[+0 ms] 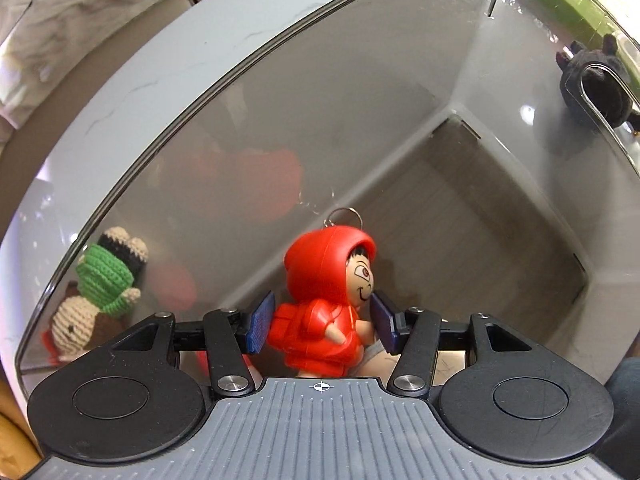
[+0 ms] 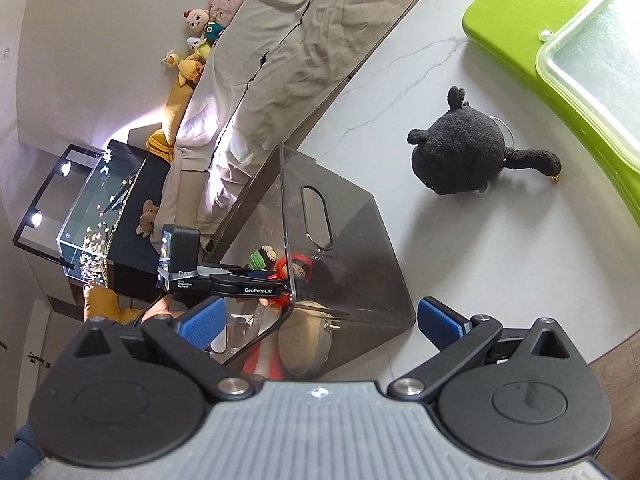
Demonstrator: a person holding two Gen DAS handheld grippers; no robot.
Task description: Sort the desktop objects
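The left gripper (image 1: pixel 322 320) points steeply down into the smoked transparent plastic storage bin (image 1: pixel 400 92). Its blue pads stand partly open and press on both sides of the red-hooded plastic figurine with a metal key ring (image 1: pixel 320 300): one pad on the backpack side, the other at the chin and chest. The figurine is therefore held, low inside the bin and close to its floor; whether its feet touch the floor cannot be told. A release is judged to be the step in hand.

Also inside the bin, against the wall beside the figurine, lies a crocheted toy in green, beige and brown yarn (image 1: pixel 100 300). It counts as sorted.

The right gripper (image 2: pixel 320 322) holds nothing. Its jaws stand wide apart, just outside the bin's near corner, above the white marble-pattern tabletop (image 2: pixel 500 248).

Outside the bin, well apart from its handle-slot wall, a black plush toy with small ears and a tail (image 2: pixel 460 156) sits on the tabletop. It is judged to be the remaining item. Beyond it, farther from the bin, a lime-green tray (image 2: pixel 520 20) carries a clear plastic lidded container (image 2: pixel 592 64); whether these belong to the sort cannot be told.
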